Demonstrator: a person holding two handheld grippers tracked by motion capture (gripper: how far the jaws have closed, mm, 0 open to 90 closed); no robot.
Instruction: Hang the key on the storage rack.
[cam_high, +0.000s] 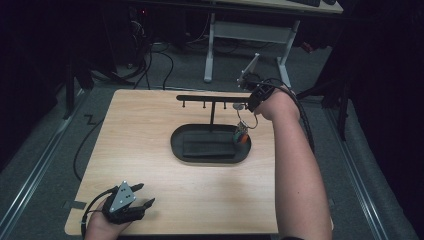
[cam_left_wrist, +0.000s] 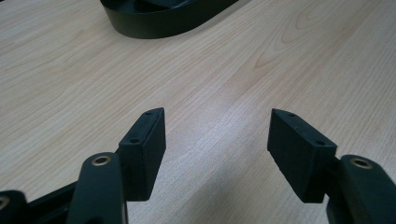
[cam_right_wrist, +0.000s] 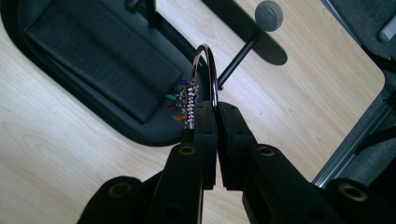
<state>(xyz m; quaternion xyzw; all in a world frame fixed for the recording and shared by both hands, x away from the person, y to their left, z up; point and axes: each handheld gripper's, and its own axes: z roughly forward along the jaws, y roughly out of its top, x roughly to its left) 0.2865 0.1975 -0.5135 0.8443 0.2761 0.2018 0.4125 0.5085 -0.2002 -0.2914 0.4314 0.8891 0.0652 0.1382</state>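
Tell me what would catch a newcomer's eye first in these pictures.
Most striking is the right gripper at the table's far right, shut on a metal key ring with small coloured tags, held beside the right end of the black hook rack. The rack rises from an oval black tray at the middle of the wooden table. At the near left corner the left gripper rests with its jaws open over bare wood.

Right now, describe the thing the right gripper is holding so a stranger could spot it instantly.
Start at the black oval tray in the middle of the wooden table, with its T-shaped hook rack. At the tray's right end the right gripper pinches a metal ring. A small cluster of multicoloured tags dangles from the ring, the sole colourful item there.
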